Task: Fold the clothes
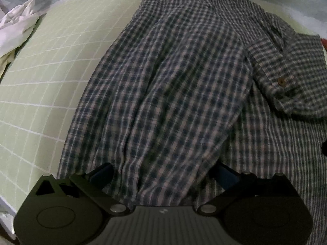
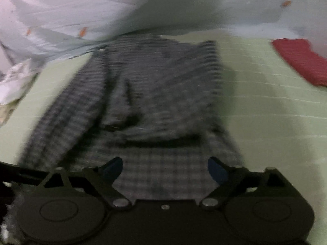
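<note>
We see the shirt, a dark-and-light check, lying spread on the green sheet with its collar end at the far side. One side panel is folded in over the middle, and a cuffed sleeve with a brown button lies across the right part in the left wrist view.

Our left gripper points steeply down at the near hem. Its fingers stand wide apart, and cloth bunches up between them and hides the pads; the fabric fills the gap, but we cannot tell whether the pads press on it.

In the right wrist view, which is blurred, the shirt lies ahead with a fold running across it. Our right gripper hovers over the near hem with its jaws spread wide, blue pads clear of the cloth, and nothing held between them.

Around the shirt, the sheet shows a grid of pale lines. A white cloth lies crumpled at the left edge, a red cloth lies well apart on the right, and a pale blue cover with small orange marks is heaped along the far side.
</note>
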`<state>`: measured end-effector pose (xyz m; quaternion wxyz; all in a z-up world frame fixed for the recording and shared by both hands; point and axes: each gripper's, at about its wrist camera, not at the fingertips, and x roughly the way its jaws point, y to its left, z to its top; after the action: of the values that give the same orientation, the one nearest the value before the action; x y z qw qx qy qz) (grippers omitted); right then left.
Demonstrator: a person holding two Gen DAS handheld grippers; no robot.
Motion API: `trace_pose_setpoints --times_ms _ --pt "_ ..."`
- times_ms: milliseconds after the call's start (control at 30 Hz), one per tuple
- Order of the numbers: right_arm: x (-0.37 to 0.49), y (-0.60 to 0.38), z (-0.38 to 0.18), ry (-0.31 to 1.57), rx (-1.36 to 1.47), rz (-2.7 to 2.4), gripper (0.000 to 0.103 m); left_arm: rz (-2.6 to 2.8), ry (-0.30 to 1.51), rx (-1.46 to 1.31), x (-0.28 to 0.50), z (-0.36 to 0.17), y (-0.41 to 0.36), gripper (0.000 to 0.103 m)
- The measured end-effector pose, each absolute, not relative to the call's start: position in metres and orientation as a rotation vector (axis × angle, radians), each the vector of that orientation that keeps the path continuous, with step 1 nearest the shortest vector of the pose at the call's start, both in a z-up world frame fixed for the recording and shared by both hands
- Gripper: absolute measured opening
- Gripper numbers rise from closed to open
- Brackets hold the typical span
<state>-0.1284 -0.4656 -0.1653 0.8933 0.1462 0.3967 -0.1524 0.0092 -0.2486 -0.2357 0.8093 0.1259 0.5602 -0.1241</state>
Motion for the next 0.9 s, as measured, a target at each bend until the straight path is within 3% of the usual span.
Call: trace_pose_setpoints --times_ms 233,367,467,700,900 --pt "-0.156 -0.49 -0.179 0.894 0.242 -0.499 0.102 -0.38 1.112 0.241 0.006 -0.199 -0.26 0.103" --pt "-0.149 -0.502 -0.193 0.955 0.265 -0.513 0.102 -0.462 1.033 0.282 0.016 -0.174 -0.304 0.102" --pt "-0.145 -0.508 -0.198 0.984 0.288 -0.516 0.102 -0.519 0.99 0.323 0.015 -0.16 -0.328 0.093" --pt "-0.141 -0.523 -0.198 1.036 0.342 -0.546 0.103 -0.625 0.993 0.394 0.039 -0.181 -0.386 0.06" --pt "-0.143 -0.528 -0.198 1.048 0.366 -0.566 0.103 -0.639 0.99 0.463 0.041 -0.191 -0.402 0.06"
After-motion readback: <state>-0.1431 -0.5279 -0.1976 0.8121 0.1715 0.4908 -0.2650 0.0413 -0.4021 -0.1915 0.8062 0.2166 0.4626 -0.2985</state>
